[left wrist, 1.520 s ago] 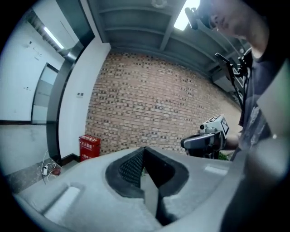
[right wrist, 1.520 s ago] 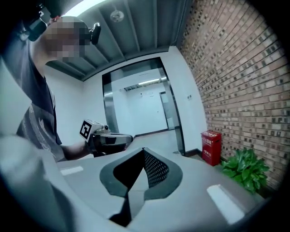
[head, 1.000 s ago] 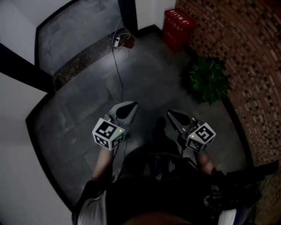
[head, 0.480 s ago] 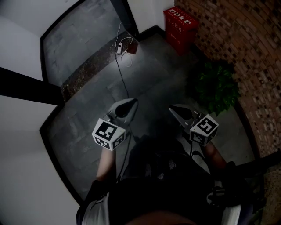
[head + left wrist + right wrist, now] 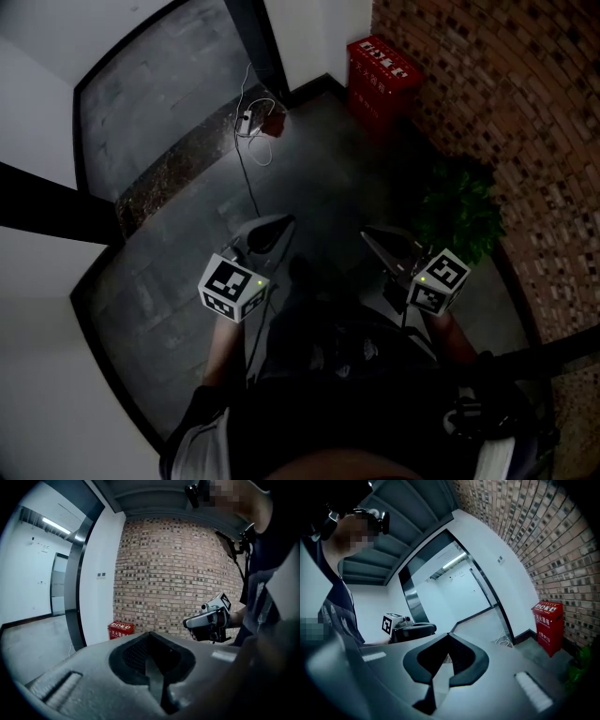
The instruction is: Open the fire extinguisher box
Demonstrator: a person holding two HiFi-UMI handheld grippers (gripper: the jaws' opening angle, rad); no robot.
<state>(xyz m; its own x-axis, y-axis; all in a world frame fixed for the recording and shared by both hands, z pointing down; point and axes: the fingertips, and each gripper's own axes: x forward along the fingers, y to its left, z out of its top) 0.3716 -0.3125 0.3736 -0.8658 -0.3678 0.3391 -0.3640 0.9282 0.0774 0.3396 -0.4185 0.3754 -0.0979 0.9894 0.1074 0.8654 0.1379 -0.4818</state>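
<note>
Your left gripper (image 5: 279, 227) has its jaws pressed together with nothing between them; your right gripper (image 5: 368, 235) looks the same, jaws meeting at the tip and empty; neither touches anything, and both hang side by side above the dark tiled floor (image 5: 319, 159), pointing ahead. The red fire extinguisher box (image 5: 381, 75) stands closed on the floor in the far corner, against the brick wall (image 5: 511, 103), well apart from both grippers; a green plant (image 5: 461, 217) sits along that wall between the box and your right gripper; a white cable (image 5: 246, 155) trails over the floor left of the box.
</note>
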